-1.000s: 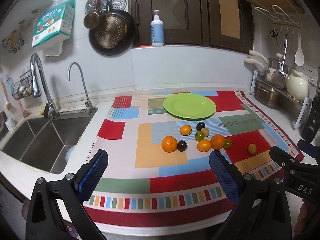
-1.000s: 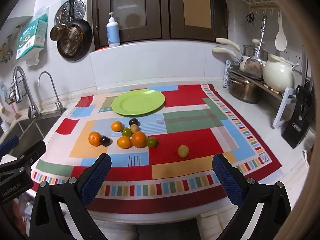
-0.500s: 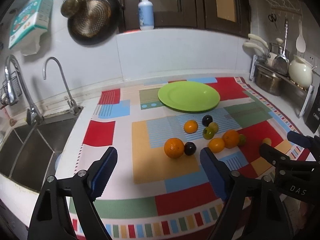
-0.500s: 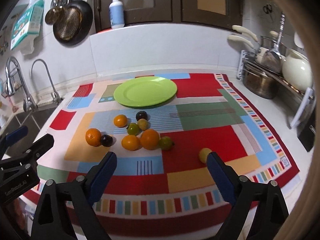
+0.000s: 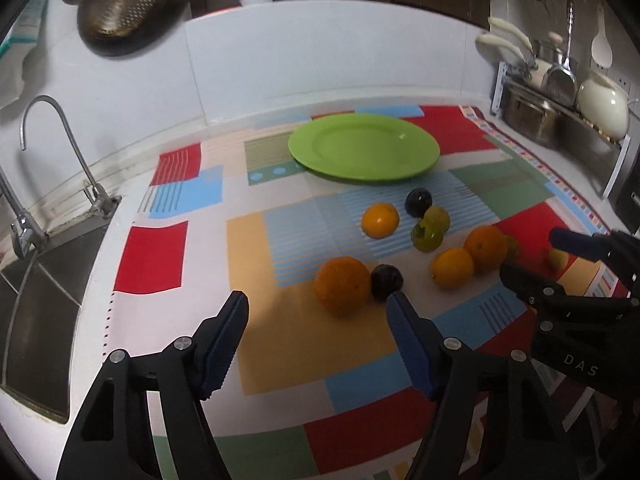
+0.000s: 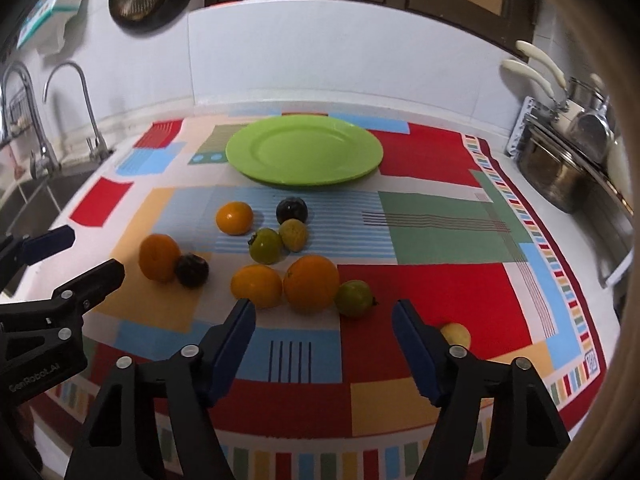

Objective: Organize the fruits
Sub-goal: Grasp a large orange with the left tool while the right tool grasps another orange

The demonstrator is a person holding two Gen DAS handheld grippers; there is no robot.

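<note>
**Now, both grippers closing in on the first fruit**

Nearest the lens, the left gripper (image 5: 316, 312) hangs low over the patchwork cloth (image 5: 280, 344) on the worktop, its jaws spread wide and holding nothing. The right gripper (image 6: 324, 320) is likewise wide open and empty, just short of the front row of fruit.

Just ahead of the left jaws sits a large orange (image 5: 342, 285) with a dark plum (image 5: 386, 282) touching its right side. To take the orange cleanly, I would bring the left gripper in so one finger passes to the orange's left and the other slips between it and the plum; otherwise the plum is likely to be nudged and roll. Round fruit slides easily, so the squeeze should land across the widest part, firm but not crushing.

In front of the right gripper lie a smaller orange (image 6: 256, 285), a bigger orange (image 6: 311, 283) and a green fruit (image 6: 354, 298), each touching the next in a row. The green one at the end has bare cloth on its right side, which makes it the easier pick. A yellow fruit (image 6: 456, 334) lies apart on the right, partly behind the right finger.

Further back are another small orange (image 6: 234, 218), a green persimmon-like fruit (image 6: 266, 245) touching a yellowish one (image 6: 294, 234), and a second dark plum (image 6: 292, 210).

Beyond them all waits the green plate (image 6: 240, 156), with nothing on it, the likely place for the fruit. None has been moved there yet, so the task looks barely begun.
</note>
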